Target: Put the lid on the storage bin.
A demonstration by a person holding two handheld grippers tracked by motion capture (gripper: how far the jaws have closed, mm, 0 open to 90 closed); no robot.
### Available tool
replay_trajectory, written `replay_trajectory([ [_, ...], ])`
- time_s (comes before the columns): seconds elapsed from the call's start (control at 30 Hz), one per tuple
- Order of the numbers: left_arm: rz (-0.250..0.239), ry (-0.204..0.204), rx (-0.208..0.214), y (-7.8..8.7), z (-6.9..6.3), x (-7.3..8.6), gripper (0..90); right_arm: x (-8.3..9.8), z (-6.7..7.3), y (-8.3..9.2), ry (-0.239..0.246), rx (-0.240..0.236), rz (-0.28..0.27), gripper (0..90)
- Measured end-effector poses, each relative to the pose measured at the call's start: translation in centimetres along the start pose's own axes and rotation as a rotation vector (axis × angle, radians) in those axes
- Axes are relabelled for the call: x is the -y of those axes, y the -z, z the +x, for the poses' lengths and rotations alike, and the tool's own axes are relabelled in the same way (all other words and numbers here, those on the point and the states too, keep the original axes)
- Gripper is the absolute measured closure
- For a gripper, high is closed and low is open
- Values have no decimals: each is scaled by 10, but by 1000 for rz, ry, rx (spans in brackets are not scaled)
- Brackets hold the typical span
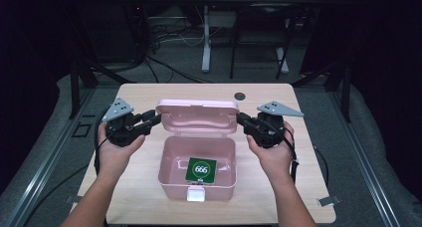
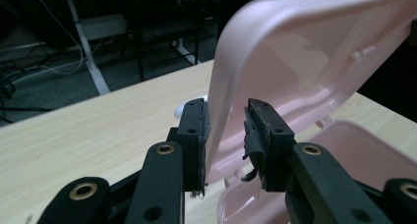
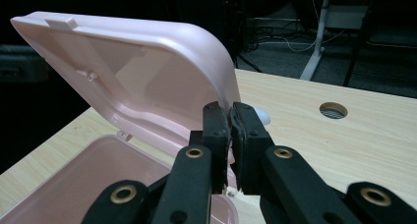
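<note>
Lid held up from one side only, over a box with a card in it

Nearest the front edge of the desk [image 1: 149, 207], the pink box [image 1: 171, 179] sits open with a green card [image 1: 201, 170] flat on its floor and a white latch [image 1: 196, 194] at its front wall. Behind it the lid [image 1: 198, 116] stands raised. The right gripper [image 3: 230, 123] pinches the lid's right edge, its jaws pressed tight on the plastic. The left gripper [image 2: 226, 130] has its jaws spread around the left edge, one pad touching, the other apart, so it grips nothing. If the right pinch slips, the lid could drop shut; pulling on that one edge could twist the lid or drag the box toward the far edge.
</note>
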State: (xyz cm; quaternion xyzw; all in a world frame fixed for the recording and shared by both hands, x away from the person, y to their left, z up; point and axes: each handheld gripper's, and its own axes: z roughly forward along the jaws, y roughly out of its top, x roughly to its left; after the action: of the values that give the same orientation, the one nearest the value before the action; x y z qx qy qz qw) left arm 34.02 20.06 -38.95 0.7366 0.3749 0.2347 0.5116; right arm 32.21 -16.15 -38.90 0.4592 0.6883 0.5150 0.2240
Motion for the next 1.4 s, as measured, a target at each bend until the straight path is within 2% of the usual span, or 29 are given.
replay_trajectory([
  [0.13,-6,17,8,-3,-2,-6,732,0,-1,0,-9,-5,-1,853],
  [0.2,-7,29,-8,-4,-1,-5,773,0,-2,0,-11,-6,-1,851],
  [0.3,-6,40,-8,-4,-1,-5,813,0,-2,0,-21,-14,-1,848],
  [0.43,-6,32,-13,-3,-2,-5,820,0,-3,-1,-26,-13,-4,844],
  [0.57,-3,30,-9,-1,-2,-5,831,1,-6,-1,-50,-36,-4,835],
  [0.77,-2,23,-14,1,-4,-5,839,1,-7,0,-50,-46,-1,825],
  [0.97,-3,19,-23,1,-5,-5,850,-2,-10,9,-53,-55,-19,802],
  [1.13,-2,19,-21,1,-5,-5,850,-4,-13,15,-58,-52,-34,805],
  [1.4,-5,17,-5,6,-6,-5,833,-4,-15,16,-65,-42,-39,802],
])
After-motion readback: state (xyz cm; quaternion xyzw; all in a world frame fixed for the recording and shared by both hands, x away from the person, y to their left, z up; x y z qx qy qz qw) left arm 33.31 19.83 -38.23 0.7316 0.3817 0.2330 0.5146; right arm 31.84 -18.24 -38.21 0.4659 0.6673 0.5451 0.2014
